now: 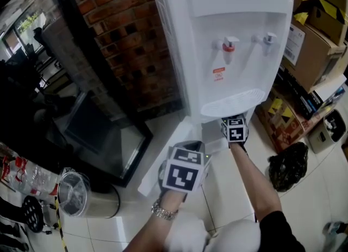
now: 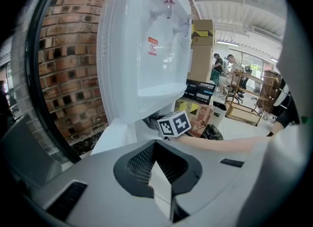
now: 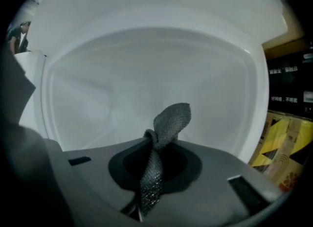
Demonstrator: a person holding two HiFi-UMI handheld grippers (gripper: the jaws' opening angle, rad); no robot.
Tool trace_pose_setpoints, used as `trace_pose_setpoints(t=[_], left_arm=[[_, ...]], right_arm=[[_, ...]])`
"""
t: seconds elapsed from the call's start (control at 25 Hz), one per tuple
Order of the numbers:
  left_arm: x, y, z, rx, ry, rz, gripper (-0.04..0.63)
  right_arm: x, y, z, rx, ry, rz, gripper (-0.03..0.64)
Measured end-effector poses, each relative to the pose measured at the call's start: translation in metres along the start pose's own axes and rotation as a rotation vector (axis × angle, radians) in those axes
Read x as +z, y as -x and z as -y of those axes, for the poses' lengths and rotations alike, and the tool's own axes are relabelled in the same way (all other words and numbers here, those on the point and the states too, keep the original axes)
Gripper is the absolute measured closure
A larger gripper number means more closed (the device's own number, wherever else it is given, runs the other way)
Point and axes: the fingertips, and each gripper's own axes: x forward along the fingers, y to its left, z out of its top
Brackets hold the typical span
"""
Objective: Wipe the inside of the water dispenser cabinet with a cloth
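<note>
The white water dispenser (image 1: 228, 28) stands against a brick wall, with a red tap and a grey tap above its drip tray. My right gripper (image 1: 235, 130) reaches in under the tray at the low cabinet. In the right gripper view it (image 3: 149, 174) is shut on a grey woven cloth (image 3: 168, 121), whose free end curls up in front of the pale cabinet inside (image 3: 146, 69). My left gripper (image 1: 182, 172) hangs lower and nearer, beside a white panel (image 1: 157, 161) at the dispenser's foot. Its jaws (image 2: 164, 192) are shut, with only a white wedge showing between them. The right gripper's marker cube (image 2: 174, 124) shows from the left gripper view.
Cardboard boxes (image 1: 321, 17) and a black bag (image 1: 287, 165) crowd the floor right of the dispenser. A dark glass-framed panel (image 1: 103, 137) leans at the left by the brick wall (image 1: 130, 39). A bin with a clear liner (image 1: 76, 191) stands lower left. A yellow-and-black box (image 3: 283, 157) sits close to the cabinet.
</note>
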Motion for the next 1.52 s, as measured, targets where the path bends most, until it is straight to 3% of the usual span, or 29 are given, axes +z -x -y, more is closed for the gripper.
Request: trace_pose_setpoints(t=[0.2, 0.32, 0.44, 0.52, 0.6, 0.72, 0.8, 0.96, 1.04, 1.12, 1.24, 1.4, 1.52], left_arm=[[0.000, -0.002, 0.004, -0.010, -0.009, -0.003, 0.594], [0.000, -0.002, 0.004, -0.007, -0.011, -0.003, 0.594], [0.001, -0.001, 0.005, -0.008, -0.014, -0.002, 0.594], [0.000, 0.000, 0.005, -0.009, -0.016, -0.003, 0.594], [0.000, 0.002, 0.004, -0.007, -0.015, -0.002, 0.594], [-0.001, 0.003, 0.001, -0.005, -0.016, -0.004, 0.594], [-0.001, 0.003, 0.001, -0.007, -0.016, -0.004, 0.594], [-0.001, -0.001, 0.005, -0.018, -0.020, -0.006, 0.594], [-0.001, -0.002, 0.007, -0.022, -0.021, -0.006, 0.594], [-0.001, -0.001, 0.006, -0.022, -0.021, -0.004, 0.594], [-0.001, -0.001, 0.005, -0.024, -0.018, -0.003, 0.594], [0.001, 0.001, 0.004, -0.024, -0.017, 0.003, 0.594], [-0.001, -0.001, 0.005, -0.027, -0.019, -0.004, 0.594]], right_arm=[[0.000, 0.005, 0.001, -0.001, -0.022, 0.000, 0.586], [0.013, 0.007, -0.036, 0.103, -0.009, 0.042, 0.586], [0.017, 0.006, -0.086, 0.250, 0.100, 0.069, 0.586], [0.012, 0.002, -0.095, 0.281, 0.136, 0.067, 0.586], [0.003, -0.003, -0.077, 0.226, 0.119, 0.041, 0.586], [-0.010, -0.009, -0.016, 0.046, 0.062, 0.001, 0.586], [-0.010, -0.005, 0.012, -0.029, 0.040, -0.004, 0.586], [-0.003, 0.004, 0.015, -0.018, 0.033, 0.007, 0.586], [-0.018, 0.000, 0.007, 0.017, 0.011, -0.023, 0.586], [-0.028, -0.002, -0.018, 0.115, 0.000, -0.055, 0.586], [-0.043, -0.004, -0.060, 0.234, 0.055, -0.101, 0.586], [-0.079, -0.010, -0.093, 0.309, 0.102, -0.186, 0.586], [-0.103, -0.015, -0.088, 0.317, 0.083, -0.246, 0.586]])
